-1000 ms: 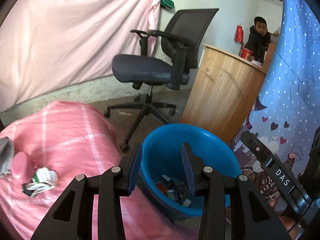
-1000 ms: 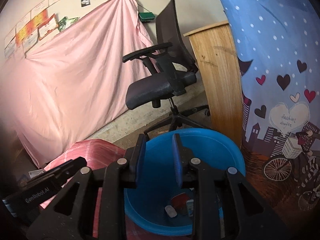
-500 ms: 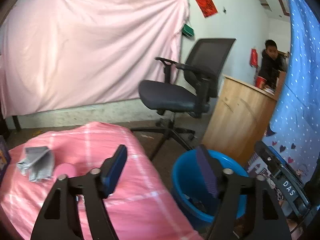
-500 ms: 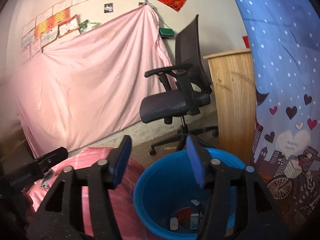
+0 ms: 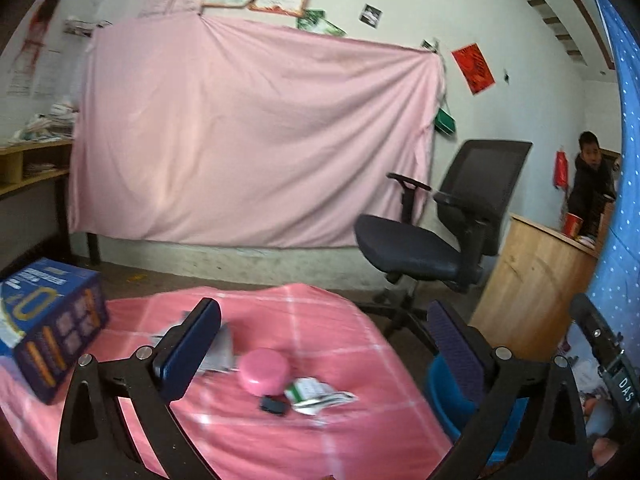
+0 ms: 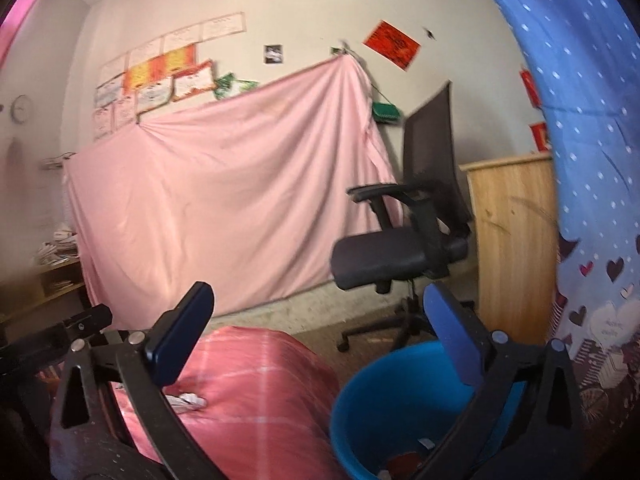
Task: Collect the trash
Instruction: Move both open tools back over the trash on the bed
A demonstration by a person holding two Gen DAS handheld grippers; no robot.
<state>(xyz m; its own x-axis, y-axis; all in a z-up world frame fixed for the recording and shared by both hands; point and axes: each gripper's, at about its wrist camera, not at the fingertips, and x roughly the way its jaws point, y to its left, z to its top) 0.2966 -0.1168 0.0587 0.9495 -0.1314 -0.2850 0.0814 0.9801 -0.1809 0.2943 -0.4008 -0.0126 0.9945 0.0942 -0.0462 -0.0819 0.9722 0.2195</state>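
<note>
Crumpled wrapper beside blue bin

Soft, even daylight fills both views without hard shadows. The right wrist view is dimmer, warmer and motion-smeared. Fisheye bending curves the walls, and dark vignetting rings each frame's corners.

Black office chair, pink wall sheet, wooden counter, blue printed box on pink checked cloth

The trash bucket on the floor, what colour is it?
The bucket is bright blue, seen best in the right wrist view.
</note>
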